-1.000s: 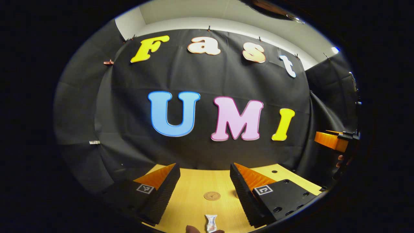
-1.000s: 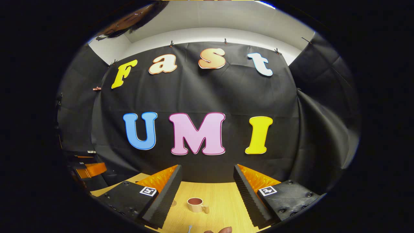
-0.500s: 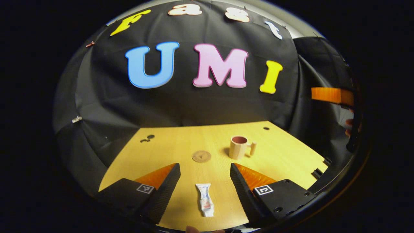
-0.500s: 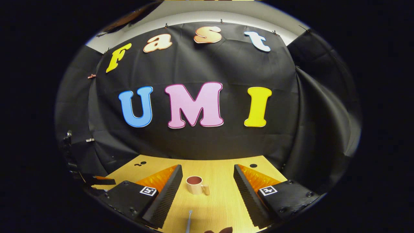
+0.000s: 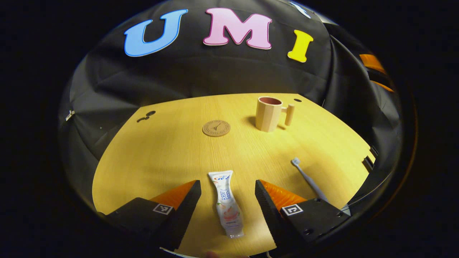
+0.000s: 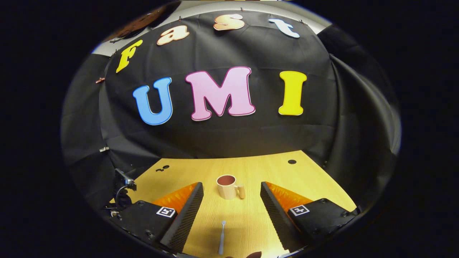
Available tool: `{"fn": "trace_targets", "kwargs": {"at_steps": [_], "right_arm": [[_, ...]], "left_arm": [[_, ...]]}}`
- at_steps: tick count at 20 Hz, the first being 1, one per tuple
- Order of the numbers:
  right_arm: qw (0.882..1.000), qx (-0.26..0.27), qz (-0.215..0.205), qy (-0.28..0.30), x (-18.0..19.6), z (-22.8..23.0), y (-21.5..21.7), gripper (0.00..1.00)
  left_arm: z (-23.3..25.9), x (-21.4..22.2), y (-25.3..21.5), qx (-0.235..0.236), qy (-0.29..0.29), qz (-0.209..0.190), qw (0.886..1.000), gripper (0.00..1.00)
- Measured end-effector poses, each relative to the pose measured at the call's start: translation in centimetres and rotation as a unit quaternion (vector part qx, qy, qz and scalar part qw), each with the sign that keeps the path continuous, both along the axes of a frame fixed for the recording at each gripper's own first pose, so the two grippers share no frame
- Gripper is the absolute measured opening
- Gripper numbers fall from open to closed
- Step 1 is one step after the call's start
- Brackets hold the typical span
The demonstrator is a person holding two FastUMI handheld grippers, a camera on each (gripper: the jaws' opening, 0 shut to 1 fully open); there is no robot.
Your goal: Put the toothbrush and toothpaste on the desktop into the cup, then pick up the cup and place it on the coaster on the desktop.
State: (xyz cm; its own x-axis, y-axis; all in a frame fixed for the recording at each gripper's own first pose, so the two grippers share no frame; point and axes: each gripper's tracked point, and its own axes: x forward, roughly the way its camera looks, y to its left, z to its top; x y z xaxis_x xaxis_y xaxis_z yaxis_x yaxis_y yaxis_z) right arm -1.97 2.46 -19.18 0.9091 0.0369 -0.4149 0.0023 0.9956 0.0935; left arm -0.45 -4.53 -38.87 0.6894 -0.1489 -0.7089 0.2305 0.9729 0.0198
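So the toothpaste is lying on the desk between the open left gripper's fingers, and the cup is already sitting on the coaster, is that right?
Not quite. In the left gripper view the cup stands on the bare desk, beside the coaster and apart from it. The rest holds: the toothpaste lies flat between the open left gripper's fingers.

Black cloth wall hangs behind the wooden desktop.

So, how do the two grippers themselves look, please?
The left gripper and the right gripper look alike: each has two wedge-shaped fingers with ribbed inner faces, mounted on dark blocks with visible screws, and each block bears a small square black-and-white marker.
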Motion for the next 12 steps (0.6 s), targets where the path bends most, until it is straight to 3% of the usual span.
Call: {"fn": "trace_targets", "kwargs": {"at_steps": [7, 12], "right_arm": [[0.998, -0.005, 0.0, 0.063, -1.4, -5.3, 0.2, 0.98], [0.993, -0.02, 0.015, 0.119, -1.8, -9.6, 0.7, 0.99]], "left_arm": [[-4.8, -0.5, 0.3, 0.001, 0.071, 0.006, 0.997, 0.91], [-5.2, -0.2, 0.2, 0.025, 0.068, -0.006, 0.997, 0.86]]}}
